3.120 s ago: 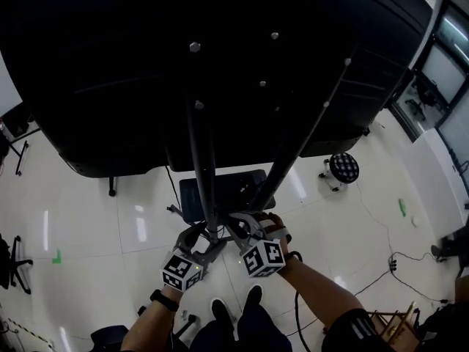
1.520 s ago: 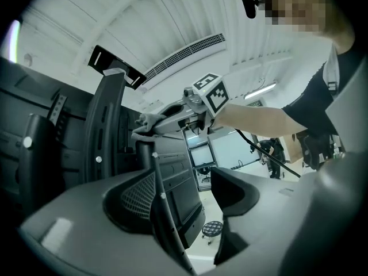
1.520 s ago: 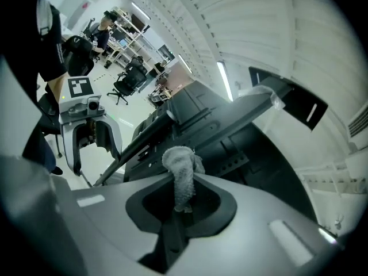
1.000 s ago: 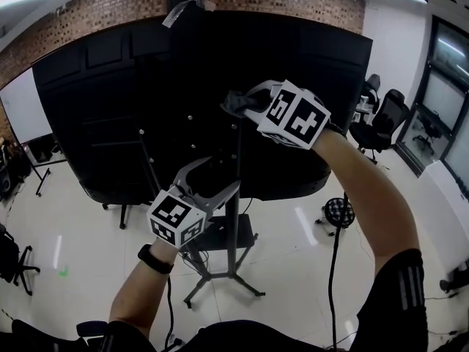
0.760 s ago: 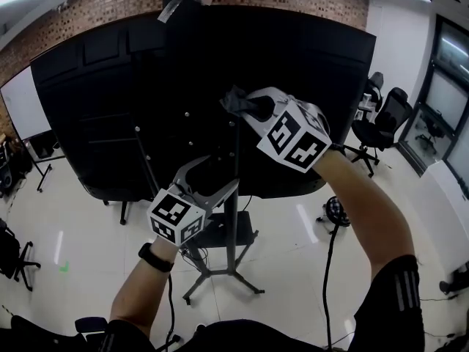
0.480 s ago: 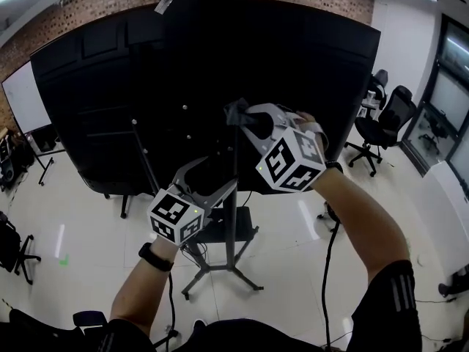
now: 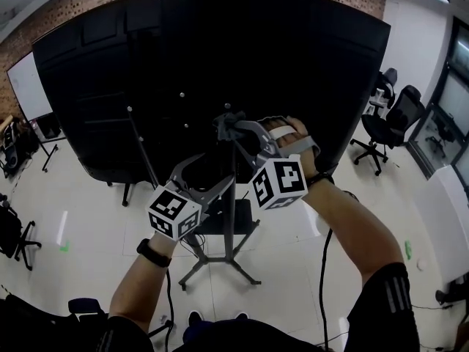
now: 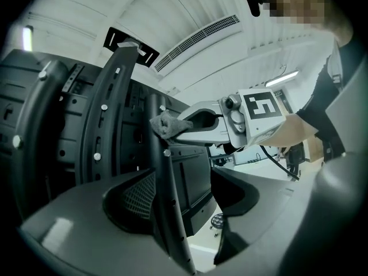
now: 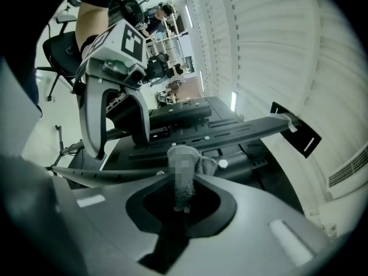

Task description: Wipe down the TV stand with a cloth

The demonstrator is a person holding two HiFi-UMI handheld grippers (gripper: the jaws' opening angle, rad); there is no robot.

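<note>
The TV stand's black upright pole rises behind the big black TV. My right gripper is shut on a small grey cloth and presses it against the pole near its top. In the right gripper view the cloth bunches between the jaws of the right gripper. My left gripper is lower down, open, with the pole between its jaws: the left jaw lies against it and the right jaw stands off. From the left gripper I see the cloth above.
The stand's splayed legs rest on a glossy white floor. A second slanted strut stands to the left. Black office chairs are at the right and a whiteboard at the left. A cable hangs below my right arm.
My right gripper has slid the cloth down the pole from high up to just above the left gripper. The left gripper has held its place on the pole.
</note>
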